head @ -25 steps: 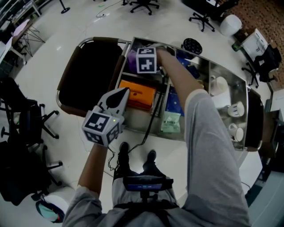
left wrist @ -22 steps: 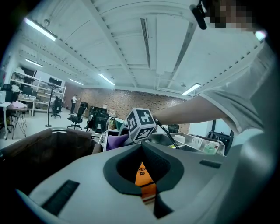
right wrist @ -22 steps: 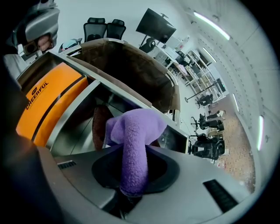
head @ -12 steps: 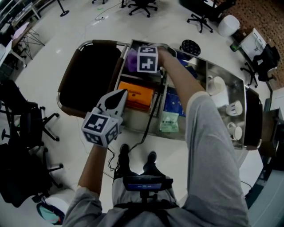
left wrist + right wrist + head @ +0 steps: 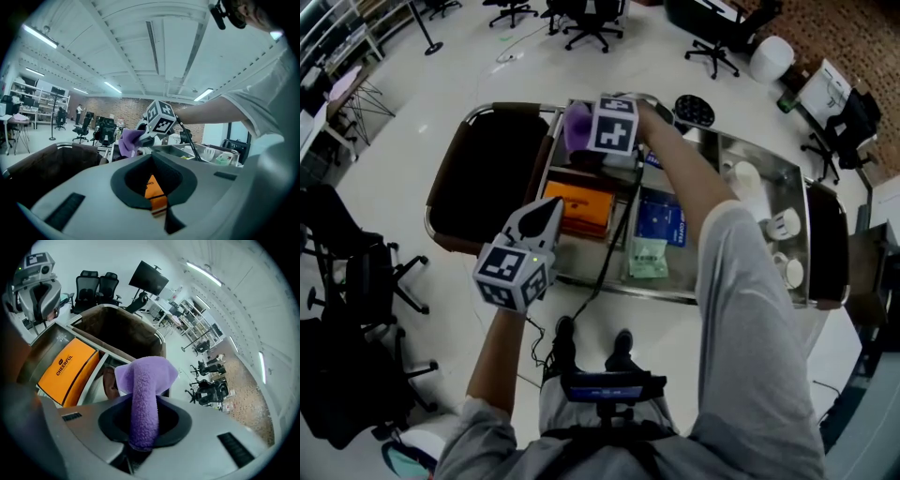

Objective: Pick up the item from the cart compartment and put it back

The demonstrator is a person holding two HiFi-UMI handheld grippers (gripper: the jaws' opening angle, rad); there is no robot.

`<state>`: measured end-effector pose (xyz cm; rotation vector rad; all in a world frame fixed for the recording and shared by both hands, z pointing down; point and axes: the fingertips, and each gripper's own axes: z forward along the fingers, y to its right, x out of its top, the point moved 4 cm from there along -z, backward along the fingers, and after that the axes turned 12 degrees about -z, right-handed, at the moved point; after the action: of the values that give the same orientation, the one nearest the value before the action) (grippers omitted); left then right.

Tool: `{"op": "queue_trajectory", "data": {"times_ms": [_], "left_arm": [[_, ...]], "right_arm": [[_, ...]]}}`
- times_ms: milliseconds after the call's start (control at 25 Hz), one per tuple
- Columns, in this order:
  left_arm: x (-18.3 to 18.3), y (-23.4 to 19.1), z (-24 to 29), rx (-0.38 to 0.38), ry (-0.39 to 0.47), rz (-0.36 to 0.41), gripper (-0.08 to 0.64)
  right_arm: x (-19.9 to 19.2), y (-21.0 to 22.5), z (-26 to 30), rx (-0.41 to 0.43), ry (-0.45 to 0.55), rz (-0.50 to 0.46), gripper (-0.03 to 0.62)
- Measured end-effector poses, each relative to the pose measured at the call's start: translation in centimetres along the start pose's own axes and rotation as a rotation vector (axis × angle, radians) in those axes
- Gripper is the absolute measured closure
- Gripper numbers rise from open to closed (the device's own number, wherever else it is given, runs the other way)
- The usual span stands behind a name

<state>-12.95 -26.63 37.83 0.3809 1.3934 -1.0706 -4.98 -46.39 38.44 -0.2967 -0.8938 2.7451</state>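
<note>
In the head view, the right tool (image 5: 592,141) reaches over the far edge of the cart (image 5: 675,292), at the left end of its metal compartments. The purple cloth (image 5: 577,129) sticks out of the tool to the left of its marker cube, beyond the orange box (image 5: 581,208). The left tool (image 5: 551,206) hangs near the cart's front edge, its tip narrowing to a point just over the orange box's front left corner. In the left gripper view, the left tool's (image 5: 153,159) jaws sit together with nothing between them, and only the orange box (image 5: 152,187) shows through their cut-out. Beyond them the purple cloth (image 5: 129,140) droops leftward from the right tool (image 5: 143,137). In the right gripper view, the right tool's (image 5: 143,401) jaws are nearly closed, pinching the purple cloth (image 5: 146,380). The cloth's long axis runs straight out along the jaws, rolled narrow at the grip and flaring at its free far end, which points past the orange box (image 5: 65,369) toward the cart's brown bag (image 5: 117,333).
</note>
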Motion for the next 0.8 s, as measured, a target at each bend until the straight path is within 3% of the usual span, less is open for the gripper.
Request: {"op": "queue_trajectory", "data": {"times_ms": [160,320,560,800], "left_arm": [[0.1,0.6,-0.1,0.002,0.001,0.019,0.56],[0.0,1.3,-0.4,0.004,-0.007,0.032,0.56],[-0.4,2.1,-1.2,0.014,-0.01,0.049,0.56],[-0.3,2.5,-2.0,0.019,0.0,0.065,0.56]], "right_arm": [[-0.4,0.4,-1.9,-0.022,0.025,0.033,0.52],[-1.1,1.5,-5.3,-0.1,0.037,0.097,0.52],[-2.1,1.0,-9.0,-0.165,0.133,0.249,0.52],[-3.8,-0.1,-14.7,-0.307,0.211,0.425,0.52]]}}
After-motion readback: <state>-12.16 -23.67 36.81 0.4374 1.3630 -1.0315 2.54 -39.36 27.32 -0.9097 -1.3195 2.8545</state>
